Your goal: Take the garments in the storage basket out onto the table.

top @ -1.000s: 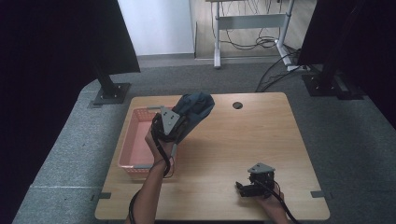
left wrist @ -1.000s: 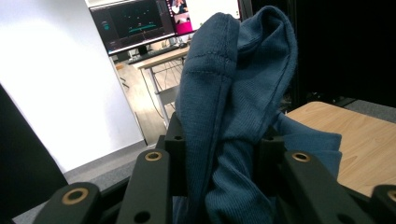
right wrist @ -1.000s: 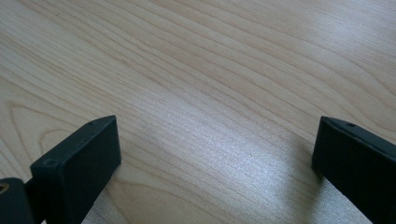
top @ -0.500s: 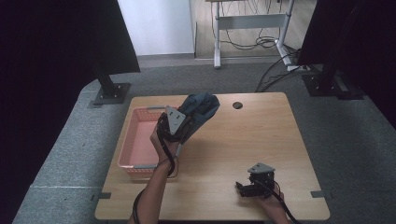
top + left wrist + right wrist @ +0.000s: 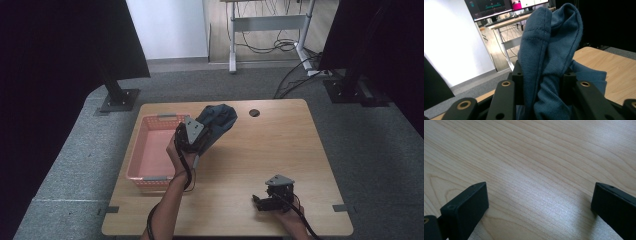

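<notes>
A bunched blue cloth [image 5: 217, 120] is lifted above the table, just right of the pink basket [image 5: 150, 152]. My left gripper [image 5: 200, 134] is shut on it. In the left gripper view the blue cloth [image 5: 549, 62] bulges up between the two black jaws, which press on its folds. My right gripper [image 5: 260, 201] rests low on the wooden table [image 5: 280, 145] near the front right. Its jaws stand wide apart in the right gripper view, where my right gripper [image 5: 539, 205] has bare wood between them.
The pink basket sits at the table's left side and looks hollow inside. A round dark hole [image 5: 254, 112] marks the table's far edge. Desk legs and cables [image 5: 280, 40] stand on the floor beyond the table.
My left gripper has carried the blue cloth a little to the right and slightly lower, beside the basket. My right gripper has stayed where it was.
</notes>
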`<state>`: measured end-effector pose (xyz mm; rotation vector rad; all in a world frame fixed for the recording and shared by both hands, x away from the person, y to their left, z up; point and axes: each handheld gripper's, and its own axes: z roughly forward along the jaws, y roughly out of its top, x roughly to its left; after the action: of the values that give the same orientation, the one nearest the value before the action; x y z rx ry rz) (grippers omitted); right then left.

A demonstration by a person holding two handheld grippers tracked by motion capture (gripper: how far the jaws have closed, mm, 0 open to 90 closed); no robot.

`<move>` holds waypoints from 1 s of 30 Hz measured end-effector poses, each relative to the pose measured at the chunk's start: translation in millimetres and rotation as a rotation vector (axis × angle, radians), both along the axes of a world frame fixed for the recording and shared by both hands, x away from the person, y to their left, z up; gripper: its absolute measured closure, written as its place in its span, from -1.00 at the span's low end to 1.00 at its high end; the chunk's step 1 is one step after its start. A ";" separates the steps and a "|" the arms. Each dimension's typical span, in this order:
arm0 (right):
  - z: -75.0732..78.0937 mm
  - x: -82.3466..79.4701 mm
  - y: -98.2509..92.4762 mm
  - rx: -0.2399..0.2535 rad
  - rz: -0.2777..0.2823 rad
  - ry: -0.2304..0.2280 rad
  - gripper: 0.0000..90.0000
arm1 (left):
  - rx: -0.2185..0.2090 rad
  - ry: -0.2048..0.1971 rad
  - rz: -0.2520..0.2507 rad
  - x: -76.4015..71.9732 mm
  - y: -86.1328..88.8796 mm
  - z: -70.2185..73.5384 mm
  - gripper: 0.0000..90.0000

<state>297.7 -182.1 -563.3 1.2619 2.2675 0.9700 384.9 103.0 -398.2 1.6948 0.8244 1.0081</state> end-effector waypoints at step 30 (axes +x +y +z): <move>0.0 -0.1 0.1 0.000 0.002 -0.001 -0.98 | 0.027 0.093 -0.015 11.4 -18.3 -43.3 0.45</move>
<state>297.7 -182.1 -563.3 1.2594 2.2688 0.9708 396.3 84.7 -441.5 1.7793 0.8605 0.9395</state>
